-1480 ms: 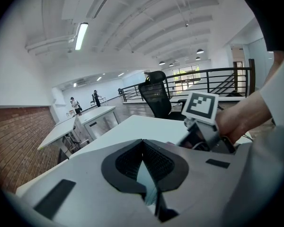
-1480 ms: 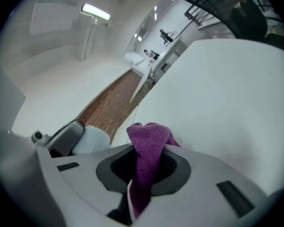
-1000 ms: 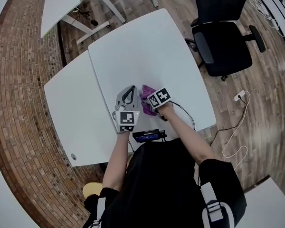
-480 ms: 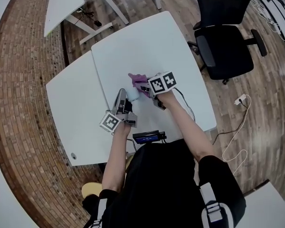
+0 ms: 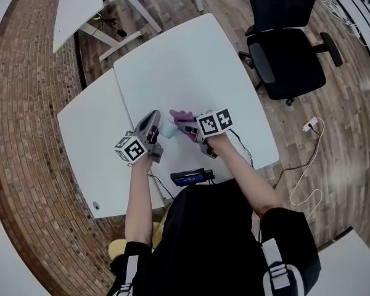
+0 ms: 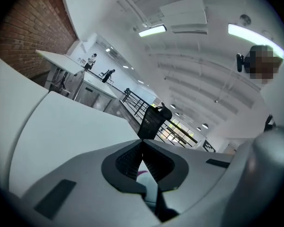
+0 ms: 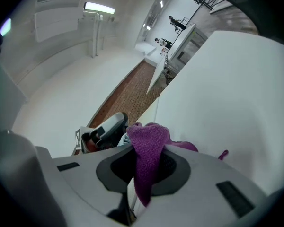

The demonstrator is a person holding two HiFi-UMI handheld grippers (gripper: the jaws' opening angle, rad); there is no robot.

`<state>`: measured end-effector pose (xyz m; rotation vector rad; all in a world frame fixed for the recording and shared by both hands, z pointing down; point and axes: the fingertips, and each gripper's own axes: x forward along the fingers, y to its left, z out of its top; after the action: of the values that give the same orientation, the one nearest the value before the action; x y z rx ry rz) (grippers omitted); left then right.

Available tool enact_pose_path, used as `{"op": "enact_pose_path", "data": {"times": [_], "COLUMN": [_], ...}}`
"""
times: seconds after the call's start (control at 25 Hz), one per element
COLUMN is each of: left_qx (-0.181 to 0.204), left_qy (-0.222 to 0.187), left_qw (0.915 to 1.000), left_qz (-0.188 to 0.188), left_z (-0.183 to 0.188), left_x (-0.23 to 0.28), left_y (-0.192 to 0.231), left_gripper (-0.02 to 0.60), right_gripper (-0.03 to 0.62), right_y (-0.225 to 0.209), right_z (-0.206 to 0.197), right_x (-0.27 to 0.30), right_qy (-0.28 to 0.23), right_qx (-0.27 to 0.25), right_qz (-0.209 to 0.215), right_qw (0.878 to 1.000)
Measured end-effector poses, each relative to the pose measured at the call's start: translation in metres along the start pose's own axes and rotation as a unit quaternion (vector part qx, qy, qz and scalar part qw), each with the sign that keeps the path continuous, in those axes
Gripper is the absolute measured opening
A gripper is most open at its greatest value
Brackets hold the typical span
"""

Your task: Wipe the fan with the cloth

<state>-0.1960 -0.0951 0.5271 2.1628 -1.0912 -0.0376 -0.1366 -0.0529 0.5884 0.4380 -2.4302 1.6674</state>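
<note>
Over the near part of the white table [image 5: 191, 60], my left gripper [image 5: 155, 123] is shut on a small pale blue fan [image 5: 167, 128]. In the left gripper view the jaws [image 6: 143, 144] meet at their tips, and a pale part of the fan [image 6: 144, 178] shows just below them. My right gripper [image 5: 190, 128] is shut on a purple cloth [image 5: 180, 116]. The cloth [image 7: 149, 136] bulges up between that gripper's jaws [image 7: 149, 150] and lies against the fan [image 7: 125, 138], beside the left gripper [image 7: 106, 129].
A second white table [image 5: 89, 140] adjoins on the left. A black device with a blue screen [image 5: 188, 177] sits at the near table edge, with a cable. A black office chair [image 5: 287, 54] stands to the right, and a plug and cord [image 5: 311, 125] lie on the wooden floor.
The right gripper has lifted the purple cloth off the table. The left gripper has rolled over and shifted left, bringing the fan into view. Cloth and fan now meet between the grippers.
</note>
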Motion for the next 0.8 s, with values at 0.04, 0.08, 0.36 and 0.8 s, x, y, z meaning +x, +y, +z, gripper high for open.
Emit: {"op": "enact_pose_path", "data": {"times": [0.04,0.08,0.36,0.8], "left_qx": [0.010,0.025,0.223,0.296], "left_qy": [-0.007,-0.016,0.042,0.084], "left_qw": [0.9999,0.9995,0.9730,0.9478], "left_qz": [0.008,0.016,0.042,0.085], "left_z": [0.004,0.008,-0.011,-0.042], "left_x": [-0.003,-0.006,-0.013,-0.005], "left_y": [-0.002,-0.006,-0.061,-0.054], "left_gripper": [0.000,0.000,0.000,0.000], "right_gripper": [0.040,0.040,0.040,0.040], "right_y": [-0.001,-0.005,-0.020,-0.078], "right_z": [-0.007,-0.010,0.023,-0.036], "right_x": [-0.001,-0.004,-0.016,0.039], "right_qy": [-0.003,-0.013,-0.142,-0.109], "right_qx": [0.010,0.023,0.182,0.222], "right_qz": [0.003,0.000,0.066,-0.019], "right_qw": [1.000,1.000,0.971,0.969]}}
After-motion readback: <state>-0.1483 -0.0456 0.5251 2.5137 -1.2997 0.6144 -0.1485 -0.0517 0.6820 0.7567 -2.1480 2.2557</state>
